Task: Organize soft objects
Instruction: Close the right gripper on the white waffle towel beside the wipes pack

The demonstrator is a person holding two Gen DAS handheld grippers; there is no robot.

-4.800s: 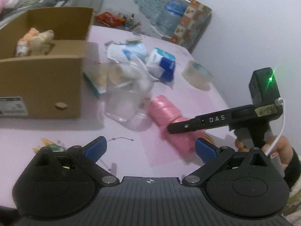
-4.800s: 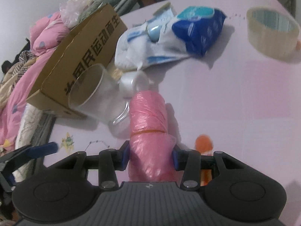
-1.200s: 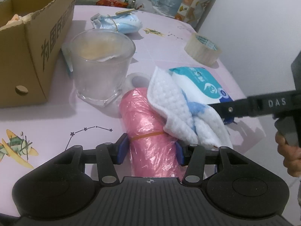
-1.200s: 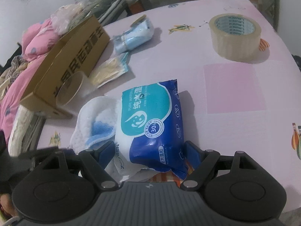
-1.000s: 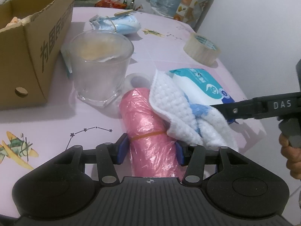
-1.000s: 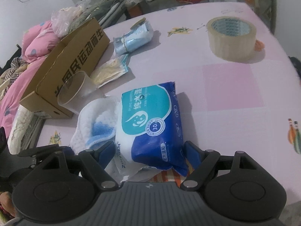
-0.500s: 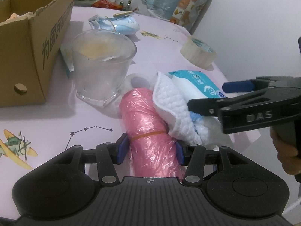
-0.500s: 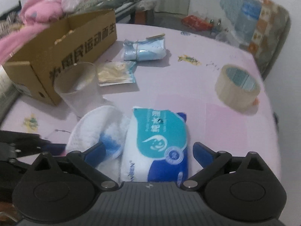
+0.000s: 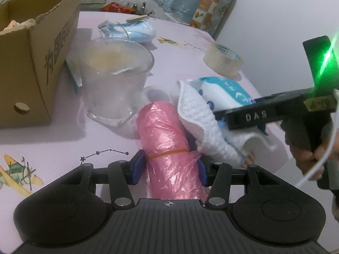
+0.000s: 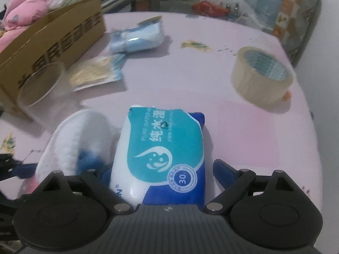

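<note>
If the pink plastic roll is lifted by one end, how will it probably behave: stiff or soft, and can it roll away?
The pink plastic roll probably gives under pressure: its film is wrinkled and bulges beside the orange band. The left tool is closed on one end, so the far end may sag a little. Being a cylinder, it could roll if released, though the white cloth leaning against it may stop that.

tape roll [image 10: 262,76], glass cup [image 9: 115,80], water jug [image 9: 186,0]
</note>
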